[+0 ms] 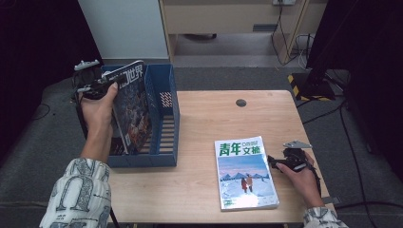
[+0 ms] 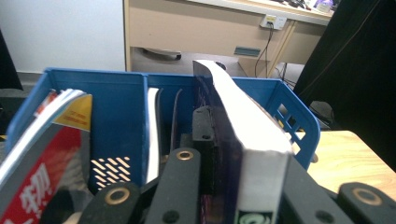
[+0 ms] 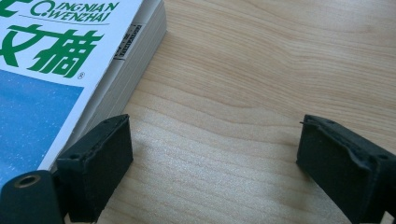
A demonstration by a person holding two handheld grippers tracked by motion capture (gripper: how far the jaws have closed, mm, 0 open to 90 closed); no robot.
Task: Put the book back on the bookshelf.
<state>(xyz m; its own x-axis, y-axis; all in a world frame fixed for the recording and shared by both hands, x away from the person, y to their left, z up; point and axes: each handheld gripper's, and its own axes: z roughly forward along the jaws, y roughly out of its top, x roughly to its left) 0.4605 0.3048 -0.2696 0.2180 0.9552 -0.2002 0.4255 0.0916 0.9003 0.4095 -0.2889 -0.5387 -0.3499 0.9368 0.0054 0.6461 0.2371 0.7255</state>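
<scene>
At the upper left of the high view the left gripper [image 1: 102,85] is clamped on a dark-covered magazine [image 1: 134,107], which stands tilted in the blue file rack [image 1: 167,159] at the table's left edge; the hand and forearm hide the lower left part of the magazine, and its cover picture is too small to read beyond large white characters. In the left gripper view the jaws rise from the bottom edge with the magazine's pale page block [image 2: 254,140] pressed between them; the cover is seen edge-on only, and its lower end is cut off by the frame; another magazine with a red and yellow cover [image 2: 42,154] leans at the lower left, partly cropped.

At the lower right of the high view the right gripper [image 1: 275,161] rests just beside the right edge of a second magazine [image 1: 244,173] with green characters and a snowy scene; in the right gripper view its jaws stand wide apart with bare wood between them, the magazine's corner [image 3: 70,60] beside the left jaw, whether touching I cannot tell.

The table [image 1: 209,118] is pale wood with a round cable hole [image 1: 241,102]; beyond it lie grey floor, trailing cables and beige furniture, with dark areas at both sides of the frame.
</scene>
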